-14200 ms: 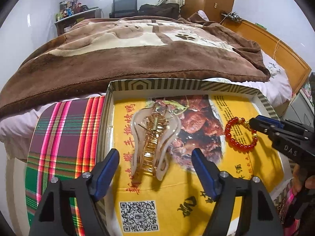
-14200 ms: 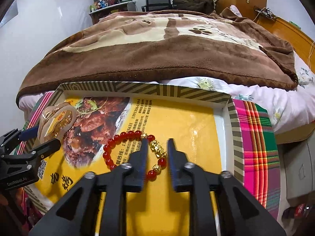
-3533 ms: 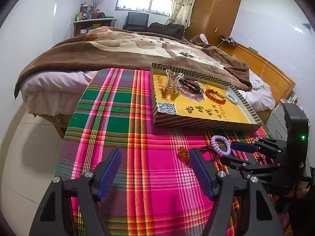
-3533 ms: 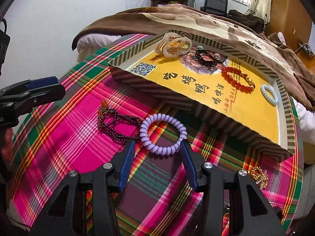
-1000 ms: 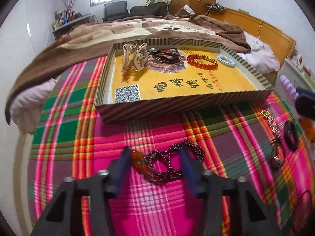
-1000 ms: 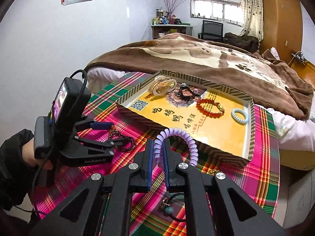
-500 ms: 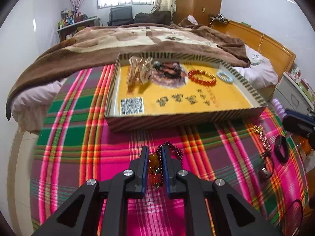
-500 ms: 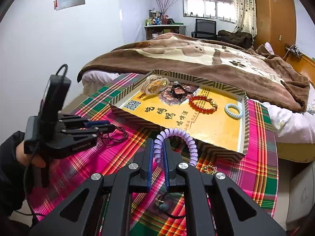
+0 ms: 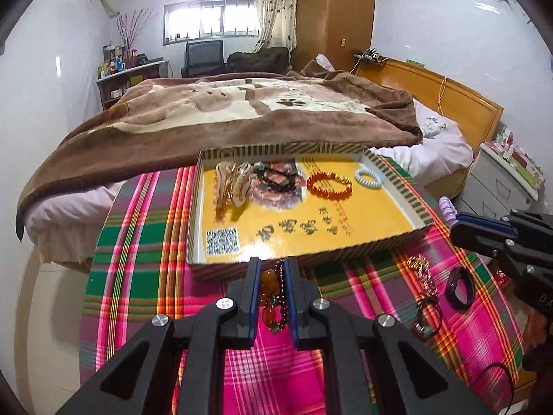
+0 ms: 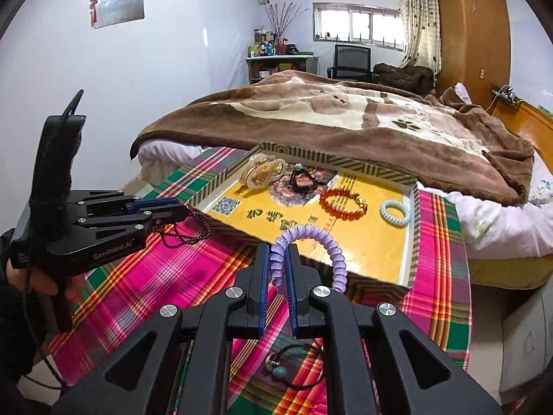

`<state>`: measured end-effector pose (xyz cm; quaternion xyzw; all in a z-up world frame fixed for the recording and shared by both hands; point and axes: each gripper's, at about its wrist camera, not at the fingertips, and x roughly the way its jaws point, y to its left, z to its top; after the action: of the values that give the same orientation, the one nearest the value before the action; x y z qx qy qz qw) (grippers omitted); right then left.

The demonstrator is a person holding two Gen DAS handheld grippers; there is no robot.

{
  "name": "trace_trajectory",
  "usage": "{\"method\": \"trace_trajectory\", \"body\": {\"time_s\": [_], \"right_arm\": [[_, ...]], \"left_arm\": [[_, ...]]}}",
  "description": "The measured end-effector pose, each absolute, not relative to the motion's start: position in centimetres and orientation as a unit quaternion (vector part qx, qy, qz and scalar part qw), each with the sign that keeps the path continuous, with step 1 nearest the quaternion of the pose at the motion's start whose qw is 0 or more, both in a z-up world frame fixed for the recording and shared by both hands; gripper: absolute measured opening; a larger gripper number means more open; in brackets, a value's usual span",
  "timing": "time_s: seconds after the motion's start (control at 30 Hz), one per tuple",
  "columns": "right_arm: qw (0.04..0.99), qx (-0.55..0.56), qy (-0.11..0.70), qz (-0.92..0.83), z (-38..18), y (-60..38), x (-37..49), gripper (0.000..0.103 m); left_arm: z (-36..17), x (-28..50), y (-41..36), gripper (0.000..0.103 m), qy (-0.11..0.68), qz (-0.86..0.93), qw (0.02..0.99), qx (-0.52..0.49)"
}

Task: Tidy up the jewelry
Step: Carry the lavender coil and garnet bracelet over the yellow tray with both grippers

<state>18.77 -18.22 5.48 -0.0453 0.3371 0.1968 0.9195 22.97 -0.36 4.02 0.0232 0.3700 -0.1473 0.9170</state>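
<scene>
**Both grippers loaded, tray just ahead**

The left gripper (image 9: 271,282) has its jaws nearly closed on a dark bead string (image 9: 280,297) with an amber bead; the strand hangs limp below the fingers, above the plaid cloth (image 9: 138,269). The right gripper (image 10: 276,269) is pinched on one side of a lilac coil band (image 10: 311,238), whose free loop arches up and to the right of the fingers.

The tray (image 9: 195,207) lies directly beyond both grippers, its near wall just past the left fingertips and under the coil's arch in the right view. Its long axis runs left to right across both views. The left gripper looks the nearer, so its string probably goes in first; each load must clear the near wall before release.

Inside, along the far side from left to right, lie a translucent hair claw (image 9: 233,181), a black band (image 10: 302,178), a red bead bracelet (image 9: 330,186) and a pale coil band (image 9: 368,177). The glossy yellow floor near the front is bare.

The beads are hard, glossy and loose on their cord, likely to swing. The coil is springy plastic and may bounce. On the cloth to the right remain a gold chain (image 9: 423,271), a black ring (image 9: 459,288) and a black tie with a teal bead (image 10: 276,368).
</scene>
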Motion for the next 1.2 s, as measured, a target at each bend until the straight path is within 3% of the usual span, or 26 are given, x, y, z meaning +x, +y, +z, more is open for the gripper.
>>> {"method": "trace_trajectory", "body": {"time_s": [0.43,1.2], "right_arm": [[0.926,-0.049,0.327,0.181,6.5,-17.3,23.1,0.009],[0.888,-0.067,0.422,0.168,-1.6,-13.5,33.2,0.009]], "left_arm": [[5.9,26.7,-0.6,0.013,0.353,-0.152,0.923,0.014],[-1.2,35.1,0.9,0.014,0.416,-0.136,0.899,-0.001]]}}
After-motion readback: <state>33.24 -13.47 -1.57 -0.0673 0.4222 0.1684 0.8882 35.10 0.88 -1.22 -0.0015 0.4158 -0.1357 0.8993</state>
